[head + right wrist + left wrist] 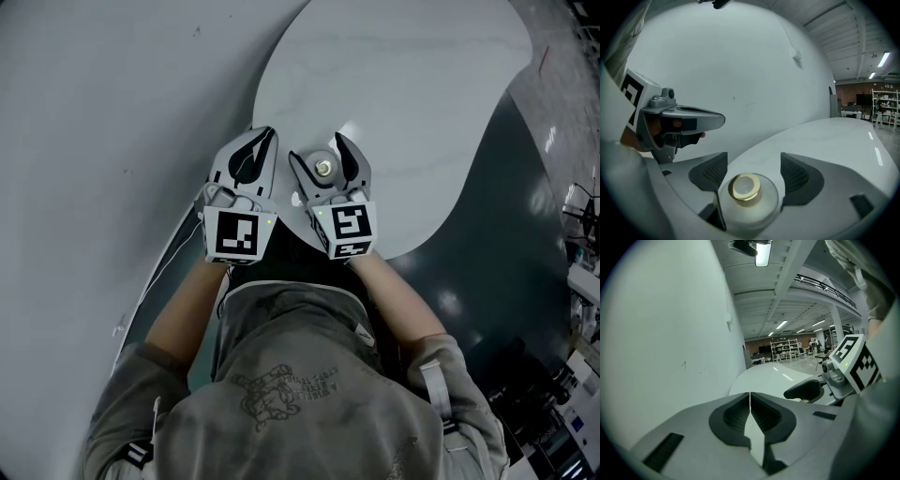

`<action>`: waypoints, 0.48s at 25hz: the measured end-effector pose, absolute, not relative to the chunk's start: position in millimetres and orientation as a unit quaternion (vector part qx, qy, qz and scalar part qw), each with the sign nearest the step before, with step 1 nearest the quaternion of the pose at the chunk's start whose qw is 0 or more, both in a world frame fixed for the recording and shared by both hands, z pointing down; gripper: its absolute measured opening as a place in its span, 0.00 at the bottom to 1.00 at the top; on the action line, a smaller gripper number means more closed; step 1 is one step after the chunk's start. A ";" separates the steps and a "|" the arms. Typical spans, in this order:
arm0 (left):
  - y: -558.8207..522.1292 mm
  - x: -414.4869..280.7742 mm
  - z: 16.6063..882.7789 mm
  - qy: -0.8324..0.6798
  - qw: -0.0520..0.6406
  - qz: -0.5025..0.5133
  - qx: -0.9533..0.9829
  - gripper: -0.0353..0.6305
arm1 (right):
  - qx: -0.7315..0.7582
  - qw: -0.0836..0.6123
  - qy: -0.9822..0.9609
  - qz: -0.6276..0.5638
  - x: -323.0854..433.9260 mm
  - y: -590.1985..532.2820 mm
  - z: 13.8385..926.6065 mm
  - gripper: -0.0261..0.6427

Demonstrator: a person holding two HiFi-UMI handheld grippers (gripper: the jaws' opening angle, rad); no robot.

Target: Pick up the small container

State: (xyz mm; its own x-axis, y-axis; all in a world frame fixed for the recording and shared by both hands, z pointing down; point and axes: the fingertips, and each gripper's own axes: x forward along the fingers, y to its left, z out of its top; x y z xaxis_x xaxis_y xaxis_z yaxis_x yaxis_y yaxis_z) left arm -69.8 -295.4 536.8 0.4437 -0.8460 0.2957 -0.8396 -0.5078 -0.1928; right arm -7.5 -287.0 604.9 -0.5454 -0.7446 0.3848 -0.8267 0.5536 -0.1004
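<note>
Far left, a big pale curved wall (112, 112) sweeps along the scene, plain apart from a few small marks. Just beside it, the left tongs (268, 137) are pressed together, ribbed pads meeting with nothing in between, hanging over the near rim of the counter (403, 103).

Next along, the right tongs (317, 150) are spread wide, and there is the small container (746, 194) standing upright on the counter, right between the two pads. It is round and pale with a gold cap (745, 186). As far as the wide lens lets me judge, neither pad is pressing on it.

The counter is a smooth white top with a rounded outline, faintly streaked and glossy enough to catch the lights.

To the right it gives way to a dark, shiny floor (506, 244). Beyond that lies an open hall with white beams and a bright ceiling light (762, 254), a railing (825, 287) up high, and shelving racks (784, 349) far at the back.
</note>
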 end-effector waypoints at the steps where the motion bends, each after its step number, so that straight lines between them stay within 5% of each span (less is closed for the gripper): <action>1: -295.6 -69.6 539.8 0.494 0.010 -0.180 -0.851 0.08 | 0.453 0.153 -0.867 0.140 -7.8 -287.0 610.3 0.52; 12: -297.4 -65.2 568.2 0.476 0.000 -0.189 -0.859 0.08 | 0.443 0.149 -0.872 0.143 -16.6 -283.7 623.9 0.54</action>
State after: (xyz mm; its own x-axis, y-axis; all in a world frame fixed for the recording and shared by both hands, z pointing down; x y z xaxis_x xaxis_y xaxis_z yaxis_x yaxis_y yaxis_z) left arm -65.2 -297.4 568.2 0.4758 -0.8179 0.3237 -0.8176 -0.5469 -0.1802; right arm -16.6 -283.7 623.9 -0.5628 -0.7308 0.3862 -0.8158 0.5662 -0.1175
